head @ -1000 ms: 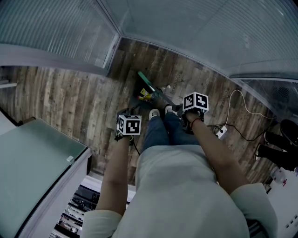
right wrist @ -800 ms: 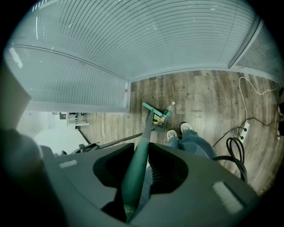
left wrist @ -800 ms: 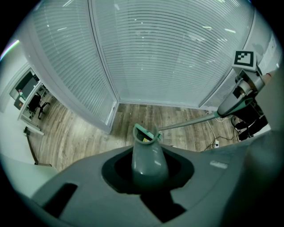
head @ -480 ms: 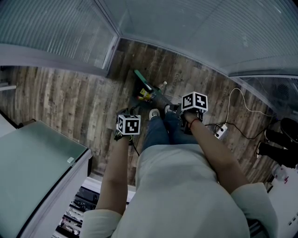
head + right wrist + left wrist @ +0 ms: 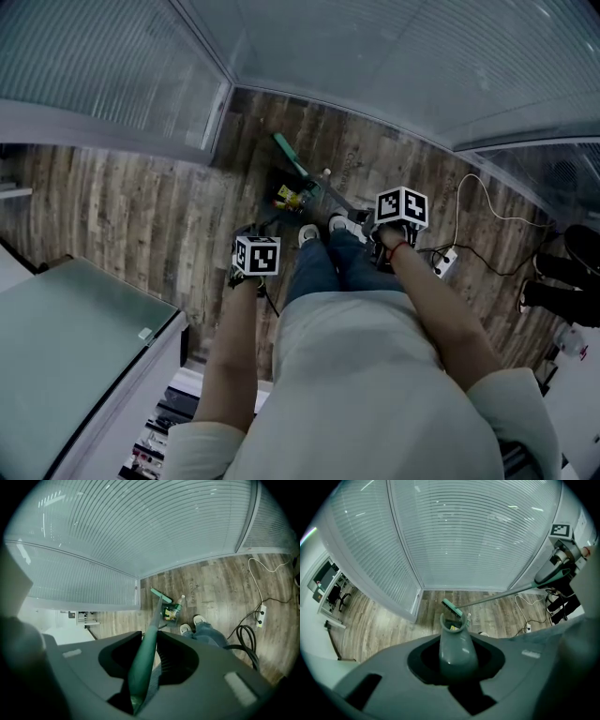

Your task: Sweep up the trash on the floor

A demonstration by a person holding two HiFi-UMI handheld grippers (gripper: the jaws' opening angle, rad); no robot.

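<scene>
Closest to me, the left gripper (image 5: 458, 660) has its jaws clamped on the grey dustpan handle (image 5: 458, 644). The right gripper (image 5: 144, 667) is closed around the green broom handle (image 5: 149, 639). Below them are the person's pale shoes (image 5: 308, 233) on the wood floor (image 5: 122, 206). A white power strip (image 5: 444, 264) with its cable lies off to their right.

Just past the toes sits the dustpan (image 5: 169, 612), with yellow trash (image 5: 169, 616) already in it. A plastic bottle (image 5: 179, 603) is right beside the pan. The green broom head (image 5: 161, 594) is on the far side of the dustpan, towards the blinds (image 5: 112, 66).

A hard stroke could, I reckon, send the bottle rolling past the pan instead of into it. A jolt to the pan might also tip the yellow bits back out, and the cable could catch a foot.

The wrapper's print and a faint mark on the boards (image 5: 349, 167) are too small to read.
</scene>
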